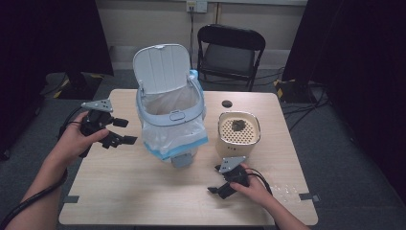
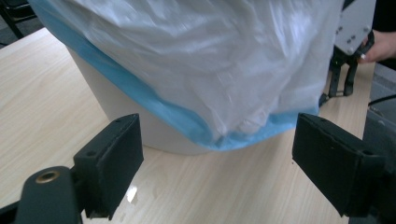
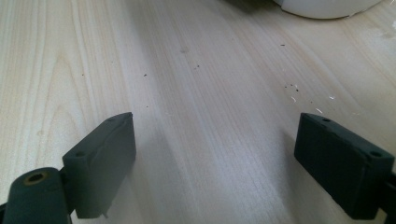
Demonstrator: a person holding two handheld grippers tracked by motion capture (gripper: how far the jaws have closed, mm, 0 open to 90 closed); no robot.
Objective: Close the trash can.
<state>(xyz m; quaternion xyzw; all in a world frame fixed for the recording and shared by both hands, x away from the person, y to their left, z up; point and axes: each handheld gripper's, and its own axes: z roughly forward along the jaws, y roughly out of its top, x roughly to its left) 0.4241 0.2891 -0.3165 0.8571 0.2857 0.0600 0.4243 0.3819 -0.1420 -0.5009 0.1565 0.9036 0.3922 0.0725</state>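
Pale wood grain is running across the table [image 1: 124, 191] I am working at, with a black folding chair [image 1: 230, 50] standing beyond its far edge and dark curtains hanging to either side of the room.

Near the middle of the table, toward the far edge, a white bin [image 1: 170, 112] is standing with its lid [image 1: 162, 67] flipped up and a clear bag with a blue hem [image 1: 179, 139] draping down over its sides. Just to its right a cream container [image 1: 239, 132] with a perforated top is sitting, with something dark lying on the perforations. A small black disc [image 1: 227, 103] is lying near the far edge, behind the container.

I am holding my left gripper [image 1: 117, 132] above the left part of the table, just beside the bin, its jaws spread wide and holding nothing. In the left gripper view those jaws are framing the bag's blue hem [image 2: 187, 123] and the bin's white wall [image 2: 116, 105], apart from both.

My right gripper [image 1: 218, 190] is hovering low near the front edge, in front of the container, my right hand [image 1: 256, 187] wrapping its body. Its jaws are also standing wide apart and empty. In the right gripper view they are pointing across bare wood [image 3: 205, 116] dotted with small dark specks, with a white curved base [image 3: 327, 7] showing at the top.
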